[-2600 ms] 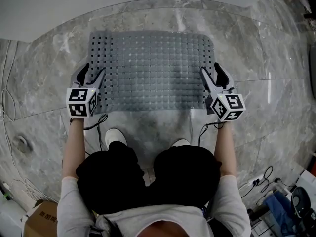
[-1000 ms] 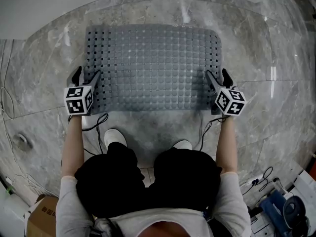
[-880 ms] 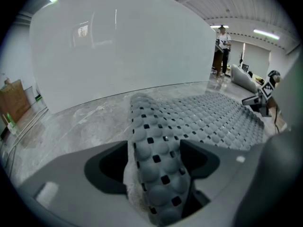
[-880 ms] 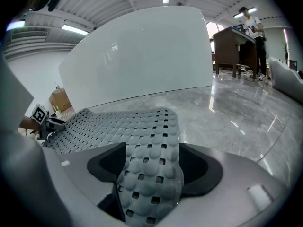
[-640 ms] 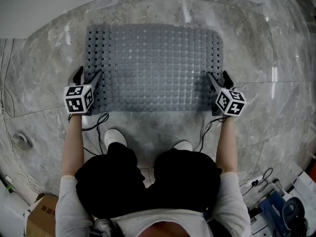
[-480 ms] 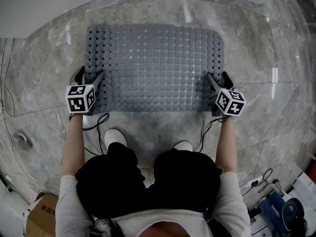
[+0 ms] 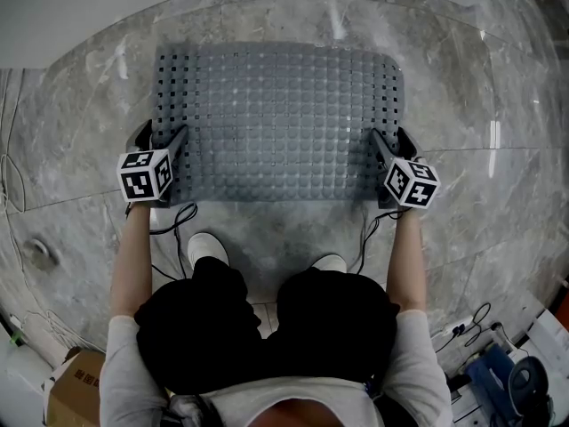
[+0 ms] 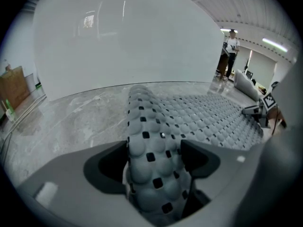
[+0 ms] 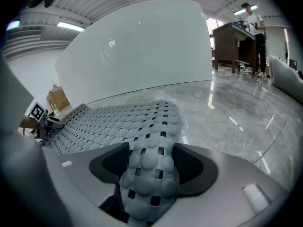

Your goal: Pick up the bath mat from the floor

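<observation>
My left gripper [image 8: 154, 148] is clamped on the left edge of the bath mat [image 7: 276, 118]. My right gripper [image 9: 150, 150], whose jaws have just been closing, pinches the right edge, bunched between its pads. The grey studded mat otherwise lies spread on the marble floor [image 7: 498, 194].

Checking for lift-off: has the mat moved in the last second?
No. The mat has its far edge just as far from the wall as then.
</observation>
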